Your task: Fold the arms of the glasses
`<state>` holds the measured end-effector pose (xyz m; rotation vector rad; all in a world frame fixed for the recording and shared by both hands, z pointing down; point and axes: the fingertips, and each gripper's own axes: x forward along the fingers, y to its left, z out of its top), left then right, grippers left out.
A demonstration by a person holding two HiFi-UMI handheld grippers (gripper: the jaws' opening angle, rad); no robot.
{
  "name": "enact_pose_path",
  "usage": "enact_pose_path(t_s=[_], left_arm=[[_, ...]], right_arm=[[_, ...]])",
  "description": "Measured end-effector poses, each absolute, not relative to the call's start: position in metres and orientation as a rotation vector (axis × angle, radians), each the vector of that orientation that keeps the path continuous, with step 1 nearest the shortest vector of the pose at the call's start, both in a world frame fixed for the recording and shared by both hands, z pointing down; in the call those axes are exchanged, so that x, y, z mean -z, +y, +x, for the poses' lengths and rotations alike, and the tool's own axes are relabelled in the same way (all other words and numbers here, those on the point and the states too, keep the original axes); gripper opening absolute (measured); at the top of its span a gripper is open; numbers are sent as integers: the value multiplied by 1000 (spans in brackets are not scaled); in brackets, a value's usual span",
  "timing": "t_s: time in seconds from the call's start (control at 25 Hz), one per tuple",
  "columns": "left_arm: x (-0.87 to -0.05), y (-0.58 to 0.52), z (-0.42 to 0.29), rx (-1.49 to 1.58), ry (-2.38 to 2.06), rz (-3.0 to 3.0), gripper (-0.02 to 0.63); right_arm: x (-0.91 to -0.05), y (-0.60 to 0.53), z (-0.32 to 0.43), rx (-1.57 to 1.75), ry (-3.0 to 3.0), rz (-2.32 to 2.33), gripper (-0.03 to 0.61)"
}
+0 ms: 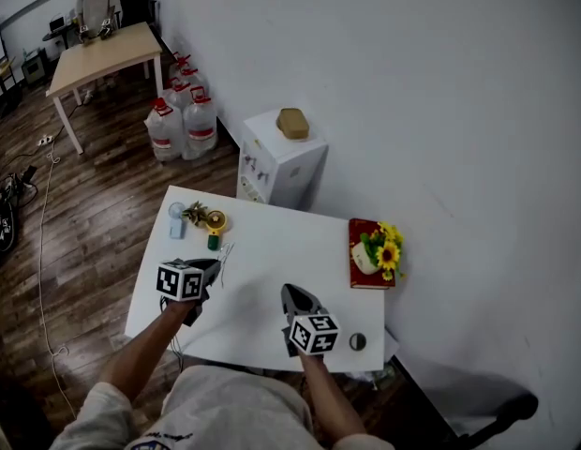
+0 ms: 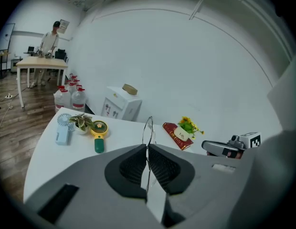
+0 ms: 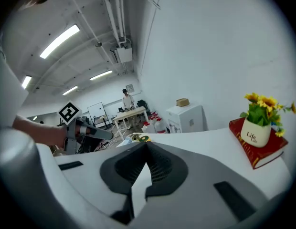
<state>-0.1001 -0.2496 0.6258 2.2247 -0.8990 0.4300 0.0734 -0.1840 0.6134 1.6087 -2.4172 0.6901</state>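
Thin wire-rimmed glasses (image 2: 148, 126) stick up from between the pads of my left gripper (image 2: 147, 148), which is shut on the frame. In the head view the left gripper (image 1: 214, 267) hovers over the left part of the white table (image 1: 272, 242), and the glasses (image 1: 225, 254) show as faint wire at its tip. My right gripper (image 1: 292, 292) hangs over the table's middle front, jaws pressed together with nothing between them (image 3: 145, 145). The two grippers stand apart, each visible from the other's camera.
A red book with a potted sunflower (image 1: 373, 251) lies at the table's right edge. A yellow hand fan (image 1: 216, 223), a blue fan (image 1: 176, 219) and a small plant (image 1: 195, 213) crowd the far left corner. A dark round object (image 1: 357, 341) sits front right. A white cabinet (image 1: 281, 162) stands behind.
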Motion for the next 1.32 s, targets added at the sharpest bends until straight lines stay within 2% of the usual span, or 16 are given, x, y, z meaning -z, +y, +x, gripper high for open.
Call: enact_pose_path(t_s=[0.44,1.32], left_arm=[[-626,-243,-103,-406,-937,2227,17],[-630,-236,-81,-401,-868,2228,17]], right_arm=[[-585,-188,73,-446,-2435,1670,2],[-591,-180,71,-464,-2431,1665,2]])
